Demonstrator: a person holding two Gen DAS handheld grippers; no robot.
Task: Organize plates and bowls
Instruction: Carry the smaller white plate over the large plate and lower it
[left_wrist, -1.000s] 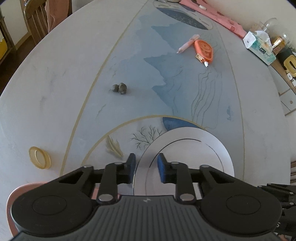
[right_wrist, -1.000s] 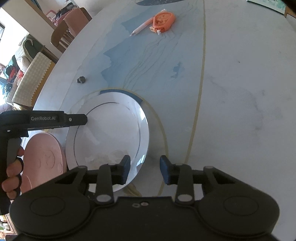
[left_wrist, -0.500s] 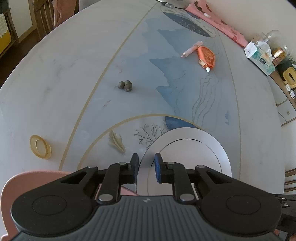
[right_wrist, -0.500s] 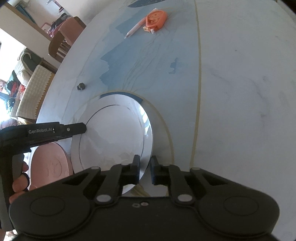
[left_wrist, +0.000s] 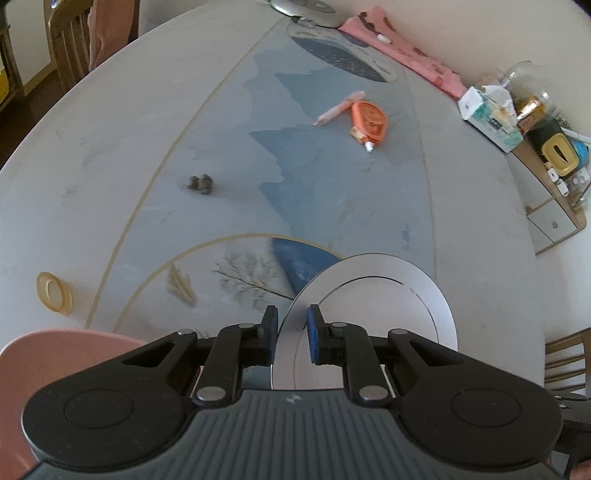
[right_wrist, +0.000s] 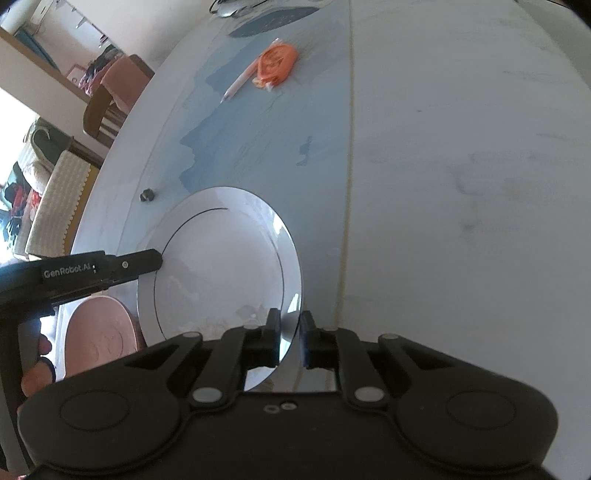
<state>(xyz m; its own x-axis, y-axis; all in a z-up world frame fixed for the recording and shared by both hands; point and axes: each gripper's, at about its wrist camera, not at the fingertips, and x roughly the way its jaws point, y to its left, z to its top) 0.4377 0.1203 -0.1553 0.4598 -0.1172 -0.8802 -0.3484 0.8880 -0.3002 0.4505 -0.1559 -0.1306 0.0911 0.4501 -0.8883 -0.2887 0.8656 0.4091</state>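
From the left wrist, one silver plate (left_wrist: 373, 306) and one pink plate (left_wrist: 70, 354) showed; the left tool (left_wrist: 290, 332) was nearly closed over the silver plate's left rim, above the table (left_wrist: 110, 147). This view alone showed a yellow ring (left_wrist: 53, 291) near the table's edge. From the right wrist, the right tool (right_wrist: 288, 338) pinched the silver plate's (right_wrist: 221, 266) right rim, with bare table (right_wrist: 461, 184) rightward.
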